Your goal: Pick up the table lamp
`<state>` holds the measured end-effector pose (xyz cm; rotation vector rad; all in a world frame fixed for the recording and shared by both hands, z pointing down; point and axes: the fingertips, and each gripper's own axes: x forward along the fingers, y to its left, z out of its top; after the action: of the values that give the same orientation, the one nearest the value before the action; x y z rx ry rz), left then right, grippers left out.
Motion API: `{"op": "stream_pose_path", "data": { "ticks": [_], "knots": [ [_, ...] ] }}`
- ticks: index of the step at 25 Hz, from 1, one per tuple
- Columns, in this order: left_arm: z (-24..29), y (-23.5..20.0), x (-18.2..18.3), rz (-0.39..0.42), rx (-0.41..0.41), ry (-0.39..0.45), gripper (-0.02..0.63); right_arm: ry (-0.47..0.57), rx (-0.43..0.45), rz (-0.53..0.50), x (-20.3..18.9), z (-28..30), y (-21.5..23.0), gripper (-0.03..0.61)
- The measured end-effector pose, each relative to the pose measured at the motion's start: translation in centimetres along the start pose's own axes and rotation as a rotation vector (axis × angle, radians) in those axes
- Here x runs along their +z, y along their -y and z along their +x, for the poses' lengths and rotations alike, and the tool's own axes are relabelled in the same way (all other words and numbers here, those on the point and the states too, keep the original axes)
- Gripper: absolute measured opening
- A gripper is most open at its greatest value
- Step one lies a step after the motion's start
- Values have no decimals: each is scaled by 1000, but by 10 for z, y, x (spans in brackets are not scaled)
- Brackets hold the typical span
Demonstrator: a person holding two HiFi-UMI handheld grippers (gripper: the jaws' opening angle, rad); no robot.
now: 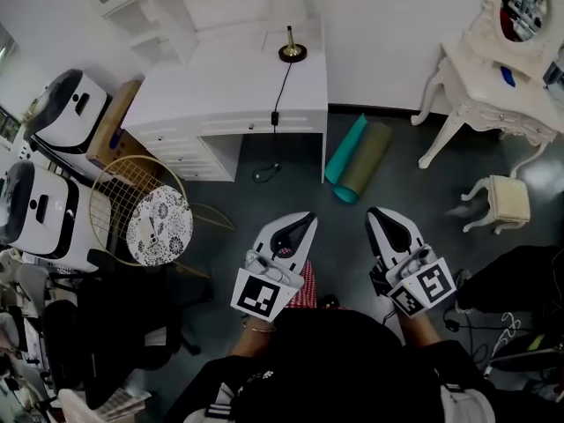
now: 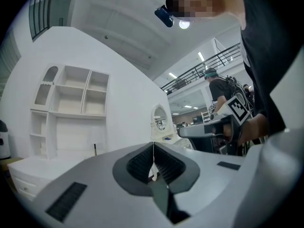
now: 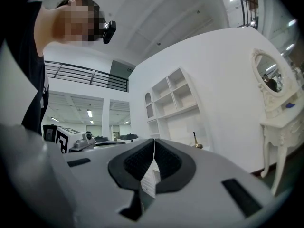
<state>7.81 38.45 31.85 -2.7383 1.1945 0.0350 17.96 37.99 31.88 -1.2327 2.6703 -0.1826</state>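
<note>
The head view looks steeply down, bench [image 1: 229, 95] far off at frame top, while both gripper views look level along their jaws toward that distant bench, lamp [image 1: 292, 51] and shelves [image 2: 71, 96].

Dark grey floor [image 1: 291, 196]. White desk [image 1: 220, 91] against white wall [image 1: 397, 25], with white shelving [image 2: 71, 101] on it. Rolled mats [image 1: 357, 161] lean at the desk's right end. Ornate white dressing table [image 1: 489, 95] with oval mirror [image 1: 523, 3] at far right, stool [image 1: 504, 201] just beside it.

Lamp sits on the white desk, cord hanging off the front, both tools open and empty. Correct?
Not quite: the left tool and right tool are shut, jaws together; both gripper views show it. Both are empty, and the lamp sits on the white desk, cord hanging off the front.
</note>
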Motion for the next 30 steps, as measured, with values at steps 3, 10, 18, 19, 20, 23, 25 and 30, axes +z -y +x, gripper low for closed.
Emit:
{"op": "stream_pose_path", "data": {
  "ticks": [3, 10, 18, 19, 20, 23, 25, 30],
  "knots": [
    [15, -9, 0, 8, -18, 27, 14, 5, -37, -13, 1, 6, 12, 17],
    [46, -24, 3, 46, -77, 34, 14, 15, -75, -8, 5, 26, 25, 17],
    [60, -44, -4, 8, -96, 48, 14, 19, -71, -12, 1, 53, 31, 17],
    [62, -47, -4, 11, -98, 48, 14, 19, -68, -11, 1, 57, 31, 17],
    [64, -50, -4, 10, -99, 49, 14, 19, -64, -11, 1, 61, 32, 17],
    [68, -60, -5, 0, -94, 47, 14, 16, -55, -13, 1, 71, 33, 17],
    [70, -67, -6, -8, -87, 48, 14, 13, -51, -13, 0, 77, 34, 17],
    [76, -79, -7, -16, -77, 57, 14, 10, -40, -15, -1, 90, 38, 17]
  ]
}}
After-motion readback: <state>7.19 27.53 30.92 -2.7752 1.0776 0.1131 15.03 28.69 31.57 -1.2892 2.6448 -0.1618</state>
